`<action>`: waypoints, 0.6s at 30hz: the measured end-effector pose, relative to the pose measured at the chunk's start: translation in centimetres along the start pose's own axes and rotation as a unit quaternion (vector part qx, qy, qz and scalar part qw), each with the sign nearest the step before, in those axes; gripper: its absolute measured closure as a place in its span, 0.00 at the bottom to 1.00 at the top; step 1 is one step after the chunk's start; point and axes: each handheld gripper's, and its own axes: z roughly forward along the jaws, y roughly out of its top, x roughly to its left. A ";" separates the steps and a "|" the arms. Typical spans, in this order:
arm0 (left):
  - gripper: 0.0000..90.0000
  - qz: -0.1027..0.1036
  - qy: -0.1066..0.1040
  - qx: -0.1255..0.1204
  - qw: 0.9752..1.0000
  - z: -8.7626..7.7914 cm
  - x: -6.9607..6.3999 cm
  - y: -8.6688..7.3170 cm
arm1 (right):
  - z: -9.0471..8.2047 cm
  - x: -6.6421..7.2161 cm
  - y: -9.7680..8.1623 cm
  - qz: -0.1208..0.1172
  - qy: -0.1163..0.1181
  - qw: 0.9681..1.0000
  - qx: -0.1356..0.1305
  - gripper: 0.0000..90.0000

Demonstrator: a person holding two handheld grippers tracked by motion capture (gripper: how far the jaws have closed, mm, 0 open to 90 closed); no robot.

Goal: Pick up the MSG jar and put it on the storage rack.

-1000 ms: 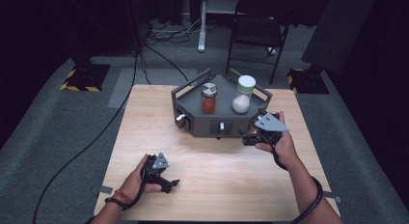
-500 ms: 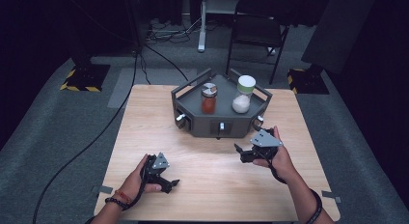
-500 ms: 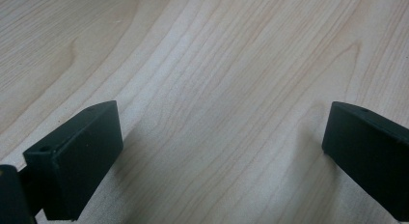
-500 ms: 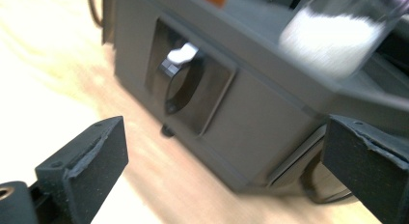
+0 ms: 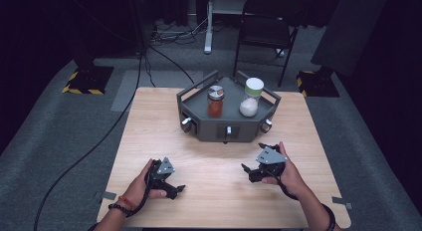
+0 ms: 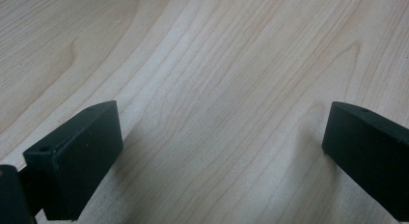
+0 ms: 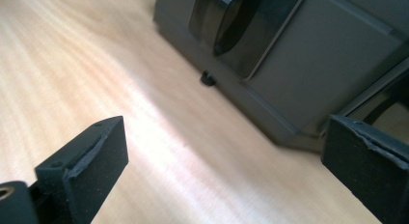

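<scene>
High view, near edge of the wooden table: left gripper held low over the boards toward the near left corner, in a hand with a beaded band at the wrist; right gripper held low toward the near right corner, grey three-cornered plate on top, tips turned toward the middle of the table. Both well apart, neither touching anything but the hands around them.

Left gripper view: black jaws spread wide, bare wood grain between them, nothing gripped.

Right gripper view: jaws likewise spread wide and empty, pale tabletop between them, the front wall of the dark grey tray stand close ahead with a small black foot on the wood and a dark rounded knob above.

Farther on, at the middle of the far edge: the tray stand, angular, with raised side rails and silver knobs on its front faces. On top, a jar of red-orange contents with a grey lid at left, upright; beside it but apart, a white-capped bottle of white contents at right, upright.

Beyond the table: grey carpet, cables, a black chair.
</scene>
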 end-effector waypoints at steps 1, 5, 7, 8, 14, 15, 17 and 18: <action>0.00 0.000 0.000 0.000 1.000 0.0 0.0 0.0 | -0.1 -0.1 0.0 0.006 0.009 1.000 0.005 0.02; 0.00 0.000 0.000 0.000 1.000 0.0 0.0 0.0 | -0.2 -0.1 -0.3 0.009 0.029 0.999 0.018 0.02; 0.00 0.000 0.000 0.000 1.000 0.0 0.0 0.0 | -0.2 -0.1 -0.6 0.008 0.039 0.999 0.027 0.02; 0.00 0.000 0.000 0.000 1.000 0.0 0.0 0.0 | -0.2 -0.1 -0.7 0.005 0.042 0.999 0.030 0.02; 0.00 0.000 0.000 0.000 1.000 0.0 0.0 0.0 | -0.4 -0.6 -1.5 0.013 0.063 0.997 0.049 0.02; 0.00 0.000 0.000 0.000 1.000 0.0 0.0 0.0 | -0.4 -0.7 -1.6 0.012 0.067 0.996 0.053 0.02; 0.00 0.000 0.000 0.000 1.000 0.0 0.0 0.0 | -0.4 -0.9 -1.8 0.009 0.072 0.996 0.060 0.02; 0.00 0.000 0.000 0.000 1.000 0.0 0.0 0.0 | -0.4 -1.1 -1.9 0.005 0.077 0.995 0.065 0.02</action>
